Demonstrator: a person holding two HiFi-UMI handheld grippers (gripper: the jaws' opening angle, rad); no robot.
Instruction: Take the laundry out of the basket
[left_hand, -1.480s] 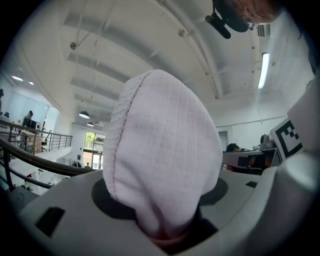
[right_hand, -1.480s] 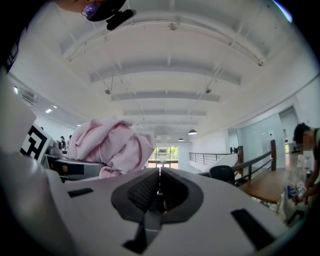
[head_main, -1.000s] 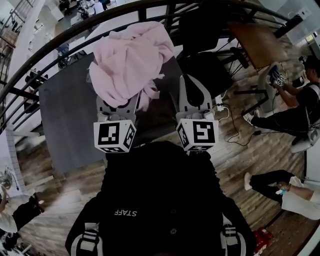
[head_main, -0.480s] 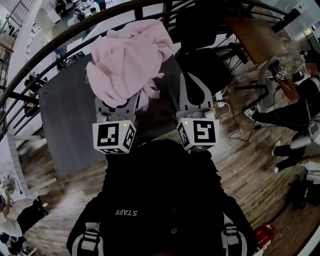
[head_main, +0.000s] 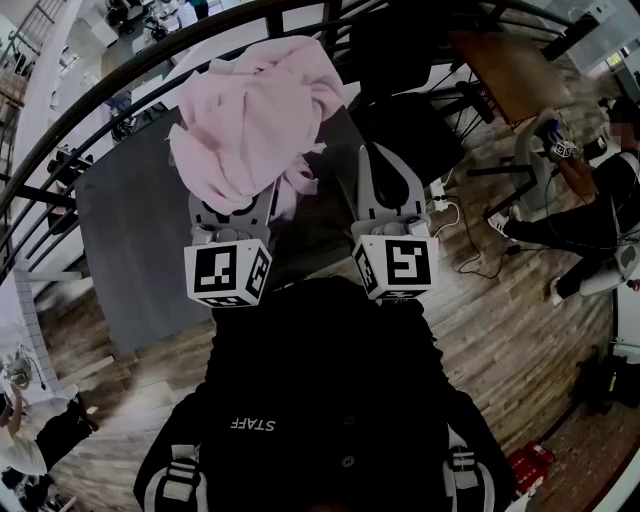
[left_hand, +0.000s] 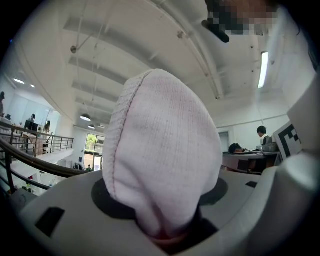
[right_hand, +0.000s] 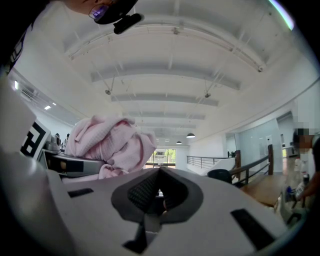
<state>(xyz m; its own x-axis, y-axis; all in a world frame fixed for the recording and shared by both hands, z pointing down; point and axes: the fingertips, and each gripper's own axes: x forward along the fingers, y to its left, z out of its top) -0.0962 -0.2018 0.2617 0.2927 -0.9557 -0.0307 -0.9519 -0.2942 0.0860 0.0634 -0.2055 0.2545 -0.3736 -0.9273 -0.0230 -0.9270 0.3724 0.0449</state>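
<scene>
Laundry (head_main: 255, 110) gripped in the left gripper (head_main: 236, 203), with the right gripper (head_main: 386, 158) empty beside it.
The left jaws are clamped on a fold of the pink laundry, which is heaped over them above a dark grey surface (head_main: 130, 230). The right jaws are closed together on nothing, close beside the cloth.

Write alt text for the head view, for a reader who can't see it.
Seen from above, the left gripper clamps a bunched pink garment over a grey surface. The right gripper beside it is shut and empty.
</scene>
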